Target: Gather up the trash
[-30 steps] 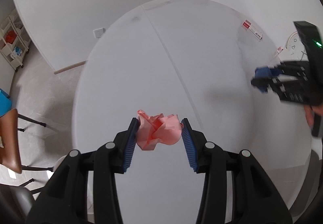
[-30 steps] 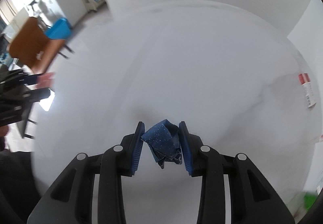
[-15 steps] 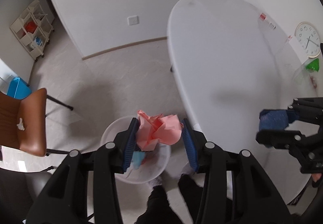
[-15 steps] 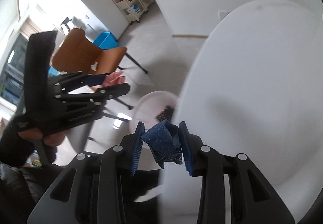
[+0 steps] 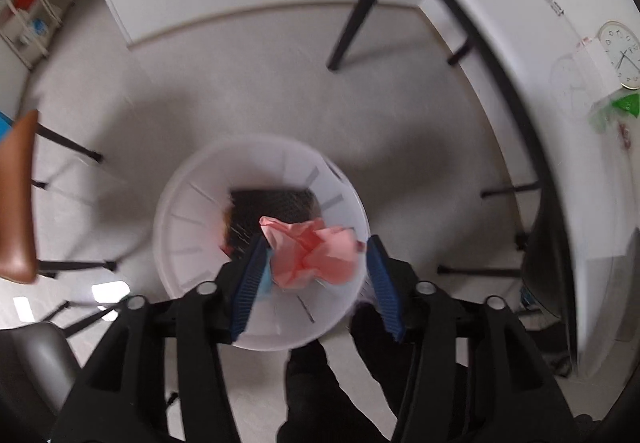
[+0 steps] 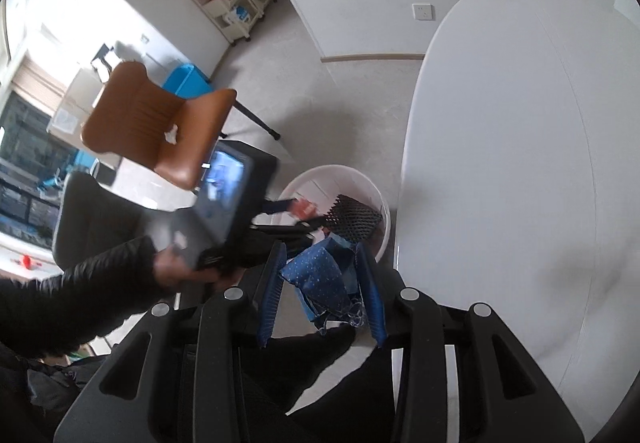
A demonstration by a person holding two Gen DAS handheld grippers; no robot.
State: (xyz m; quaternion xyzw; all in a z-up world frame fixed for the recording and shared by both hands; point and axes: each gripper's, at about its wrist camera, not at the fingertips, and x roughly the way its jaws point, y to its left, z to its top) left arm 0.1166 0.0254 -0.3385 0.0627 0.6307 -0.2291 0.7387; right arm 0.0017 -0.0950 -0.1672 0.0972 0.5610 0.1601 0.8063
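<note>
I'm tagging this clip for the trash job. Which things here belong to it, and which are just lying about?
Part of the job:
- pink crumpled paper between the open left gripper
- blue dotted scrap in the right gripper
- white bin

Lying about:
- brown chair
- wall clock
- white table
- shelf cart

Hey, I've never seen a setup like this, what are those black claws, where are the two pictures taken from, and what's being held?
No robot here: a person holds two hand-held grippers, each with a fisheye camera looking along its fingers. The left gripper is above a white bin on the floor; its jaws have just been opening, and the crumpled pink paper sits loose between them. The right gripper is shut on a crumpled blue wrapper, beside the white table. Its view also shows the left gripper over the bin. Something dark already lies inside the bin.
</note>
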